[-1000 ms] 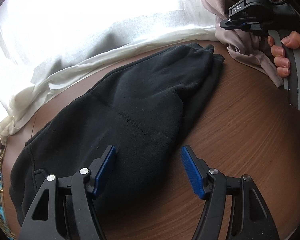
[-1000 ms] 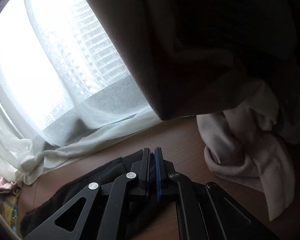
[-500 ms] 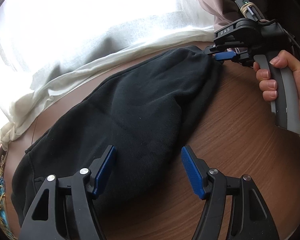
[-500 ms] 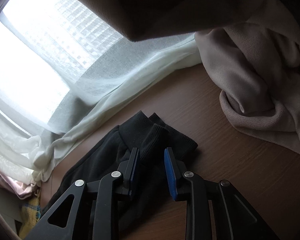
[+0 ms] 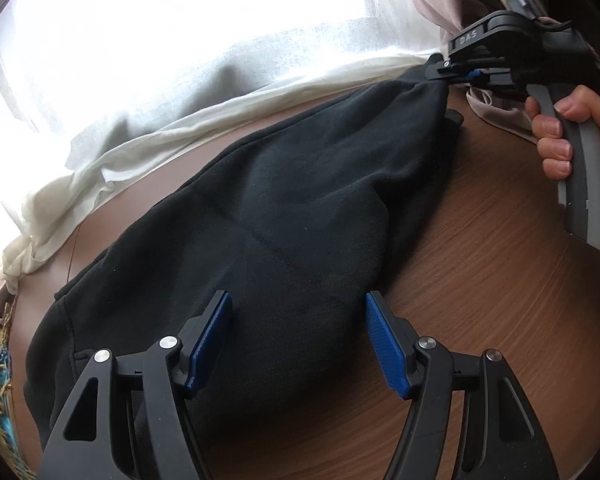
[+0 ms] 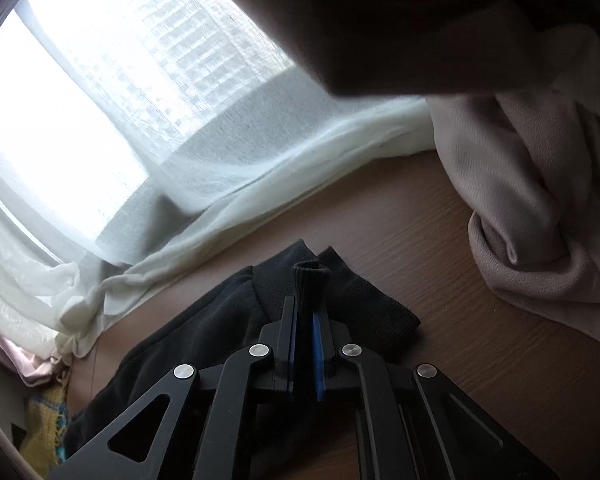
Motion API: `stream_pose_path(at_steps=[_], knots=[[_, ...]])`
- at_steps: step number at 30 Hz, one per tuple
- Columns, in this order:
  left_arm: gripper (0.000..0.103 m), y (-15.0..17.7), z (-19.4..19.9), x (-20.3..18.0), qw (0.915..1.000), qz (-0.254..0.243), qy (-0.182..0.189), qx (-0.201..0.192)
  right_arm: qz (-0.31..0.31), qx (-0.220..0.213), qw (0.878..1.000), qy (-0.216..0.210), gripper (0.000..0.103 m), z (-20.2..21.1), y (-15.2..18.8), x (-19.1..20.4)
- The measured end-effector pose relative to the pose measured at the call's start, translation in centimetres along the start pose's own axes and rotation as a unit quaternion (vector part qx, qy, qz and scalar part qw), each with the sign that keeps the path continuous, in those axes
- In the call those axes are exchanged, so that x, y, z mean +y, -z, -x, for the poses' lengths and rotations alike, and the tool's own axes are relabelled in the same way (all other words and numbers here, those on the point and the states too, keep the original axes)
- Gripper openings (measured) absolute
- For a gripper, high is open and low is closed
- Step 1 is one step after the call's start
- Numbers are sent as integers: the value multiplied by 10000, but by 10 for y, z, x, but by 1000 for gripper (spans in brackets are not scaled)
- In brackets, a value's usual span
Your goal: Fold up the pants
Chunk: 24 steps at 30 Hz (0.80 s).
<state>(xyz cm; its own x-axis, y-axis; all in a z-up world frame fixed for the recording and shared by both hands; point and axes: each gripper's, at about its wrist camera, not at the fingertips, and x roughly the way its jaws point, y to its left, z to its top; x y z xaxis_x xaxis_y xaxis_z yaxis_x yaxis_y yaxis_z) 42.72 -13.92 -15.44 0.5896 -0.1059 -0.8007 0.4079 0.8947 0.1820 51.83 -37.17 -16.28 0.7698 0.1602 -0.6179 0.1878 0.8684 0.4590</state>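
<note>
1. Black pants (image 5: 300, 208) lie lengthwise on the wooden table (image 5: 480, 320), along the white curtain (image 5: 180, 132).
2. Right gripper (image 6: 305, 344) pinches their ribbed cuff (image 6: 310, 280), near pink cloth (image 6: 540, 220).
3. Left gripper (image 5: 298, 340) hovers over the pants, jaws apart.

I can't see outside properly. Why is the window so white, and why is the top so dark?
Left wrist view: window glare washes out the sheer curtain. Right wrist view: a backlit dark drape shadows the top; buildings show faintly, slightly blurred.

right gripper (image 6: 305, 322) now clamping cuff (image 6: 310, 280)
</note>
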Motion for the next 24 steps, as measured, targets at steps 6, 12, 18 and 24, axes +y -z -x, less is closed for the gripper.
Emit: stream_pose_path(at_steps=[6, 12, 18, 24], knots=[[67, -1, 1, 0, 9999, 86, 126, 54, 547, -679, 9957, 324, 7, 46, -14, 14], [68, 0, -1, -3, 9998, -16, 32, 193, 783, -127, 9935, 813, 7, 7, -5, -4], [69, 0, -5, -8, 9998, -78, -21, 189, 1099, 5, 9881, 1078, 7, -11, 4, -15], [70, -1, -5, -9, 9998, -22, -18, 190, 1108, -6, 9859, 1254, 12, -10, 3, -21]])
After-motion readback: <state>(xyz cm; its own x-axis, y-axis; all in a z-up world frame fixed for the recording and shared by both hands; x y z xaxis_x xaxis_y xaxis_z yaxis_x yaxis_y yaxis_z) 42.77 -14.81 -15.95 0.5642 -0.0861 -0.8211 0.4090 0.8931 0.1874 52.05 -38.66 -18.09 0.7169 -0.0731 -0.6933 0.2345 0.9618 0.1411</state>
